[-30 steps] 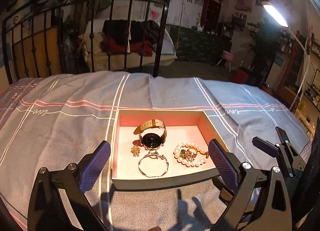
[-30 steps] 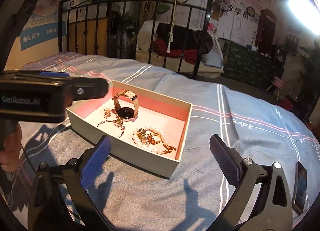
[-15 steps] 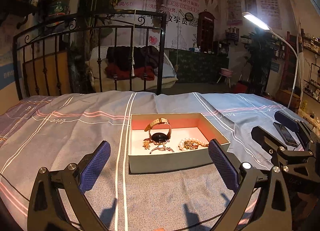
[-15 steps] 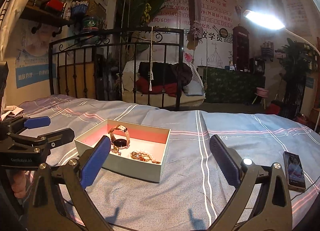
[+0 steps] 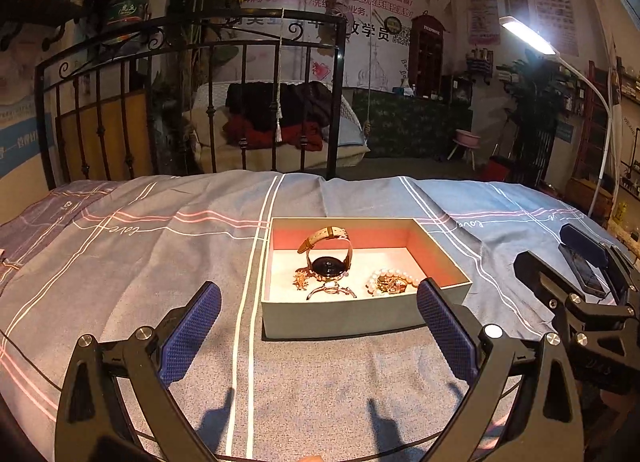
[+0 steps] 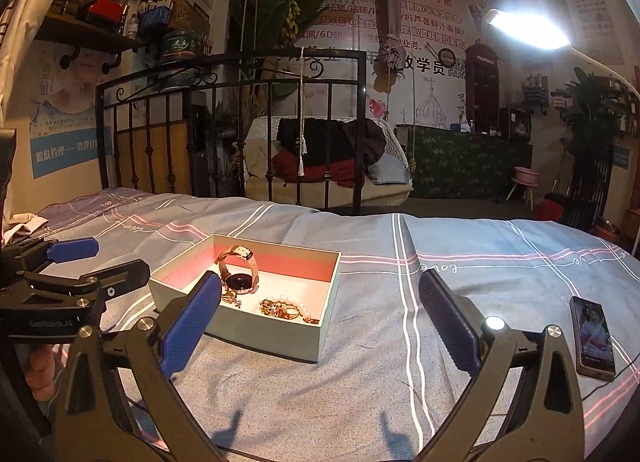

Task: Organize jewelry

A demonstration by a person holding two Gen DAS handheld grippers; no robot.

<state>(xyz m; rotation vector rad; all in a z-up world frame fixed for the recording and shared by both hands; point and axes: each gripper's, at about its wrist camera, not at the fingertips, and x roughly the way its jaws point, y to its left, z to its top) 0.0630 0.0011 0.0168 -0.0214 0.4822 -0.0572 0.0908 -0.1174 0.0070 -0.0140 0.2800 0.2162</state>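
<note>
An open grey box with a pink lining (image 5: 344, 318) (image 6: 280, 336) sits on the grey striped bedspread. In it lie a tan-strap watch (image 5: 328, 258) (image 6: 240, 274), a gold brooch (image 5: 301, 280), a thin bangle (image 5: 331, 292) and a pearl bracelet with gold pieces (image 5: 390, 282) (image 6: 286, 308). My left gripper (image 5: 318, 330) is open and empty, just short of the box's near wall. My right gripper (image 6: 320, 326) is open and empty, to the right of the box and short of it; it also shows in the left wrist view (image 5: 568, 262).
A phone (image 6: 594, 338) lies on the bedspread at the right. A black iron bed frame (image 5: 192, 101) stands at the far edge of the bed. A lamp (image 6: 528, 27) shines at the upper right. The left gripper shows in the right wrist view (image 6: 80, 262).
Both grippers have pulled back and lowered away from the box, so it looks smaller and farther. The jewelry in the box has not moved. Both jaws stay open.
</note>
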